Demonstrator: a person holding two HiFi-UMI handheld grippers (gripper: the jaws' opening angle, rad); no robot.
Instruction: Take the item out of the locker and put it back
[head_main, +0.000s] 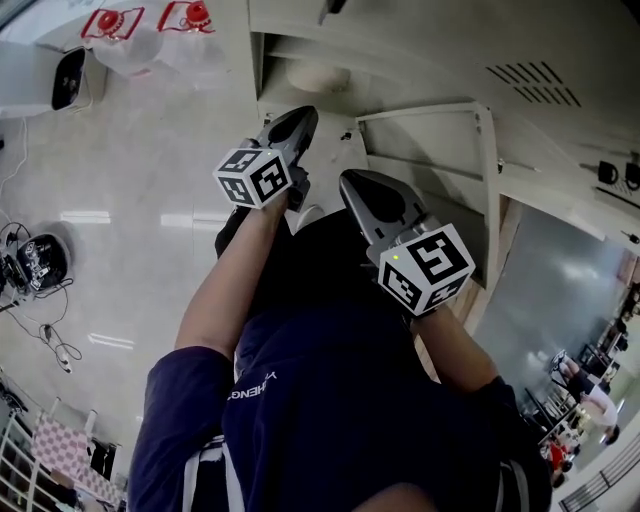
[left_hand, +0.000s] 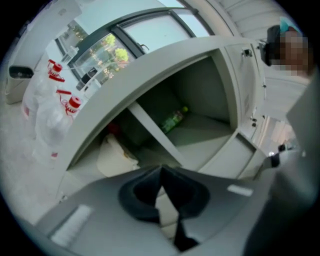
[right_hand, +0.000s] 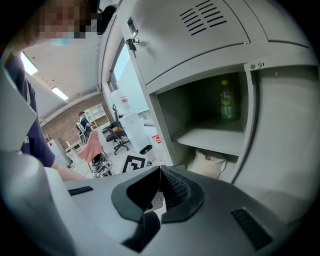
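A green bottle (right_hand: 227, 100) stands at the back of the open locker's upper compartment, on the shelf (right_hand: 215, 140); the left gripper view also shows the bottle (left_hand: 173, 120). Below the shelf sits a white bag (right_hand: 210, 162), which shows in the left gripper view too (left_hand: 115, 155). The left gripper (left_hand: 161, 172) is shut with nothing in it, a short way outside the opening. The right gripper (right_hand: 160, 170) is also shut and empty, facing the locker from outside. In the head view both grippers, left (head_main: 305, 115) and right (head_main: 350, 180), hover side by side before the locker.
The locker door (head_main: 430, 150) stands open to the right of the grippers. Closed lockers with vents (head_main: 530, 85) are further right. Plastic bags with red print (head_main: 150, 30), a white device (head_main: 65, 75) and cables (head_main: 35, 260) lie on the floor to the left.
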